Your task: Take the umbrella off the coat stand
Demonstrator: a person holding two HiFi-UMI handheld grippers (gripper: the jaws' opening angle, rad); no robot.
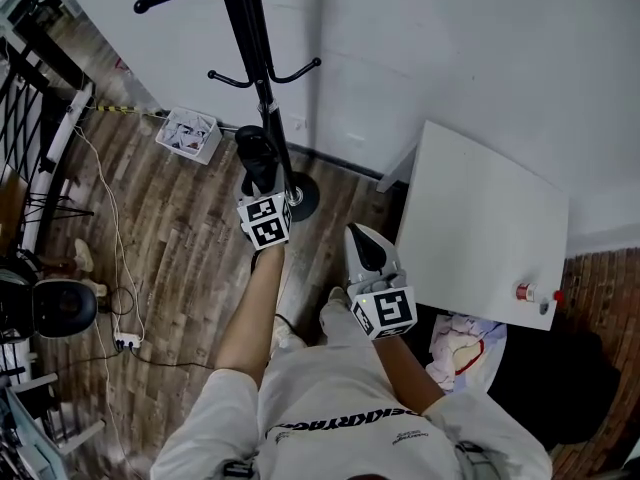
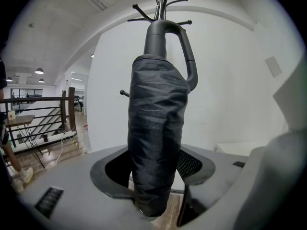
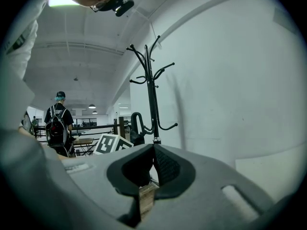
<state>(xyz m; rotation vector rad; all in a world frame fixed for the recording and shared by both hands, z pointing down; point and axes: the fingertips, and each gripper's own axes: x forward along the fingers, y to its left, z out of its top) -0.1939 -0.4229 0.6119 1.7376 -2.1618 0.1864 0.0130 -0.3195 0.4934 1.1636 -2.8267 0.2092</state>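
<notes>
The black coat stand [image 1: 255, 48] rises by the white wall, its round base [image 1: 305, 198] on the wood floor. A folded black umbrella [image 2: 156, 128] with a looped handle stands upright between the jaws of my left gripper [image 2: 153, 176], which is shut on its fabric. In the head view the umbrella [image 1: 255, 148] sits just left of the pole, below the hooks; whether the handle touches a hook is unclear. My right gripper [image 1: 365, 243] hangs to the right, lower and apart from the stand, jaws shut and empty [image 3: 153, 150]. From there the umbrella [image 3: 135, 128] shows beside the pole [image 3: 151, 95].
A white table [image 1: 480, 228] stands at the right with a small red item [image 1: 523, 291] near its edge. A white box [image 1: 190, 133] lies by the wall, cables and a power strip [image 1: 125, 343] at the left, a stair railing [image 1: 40, 118] beyond. A person with a backpack [image 3: 57, 123] stands far off.
</notes>
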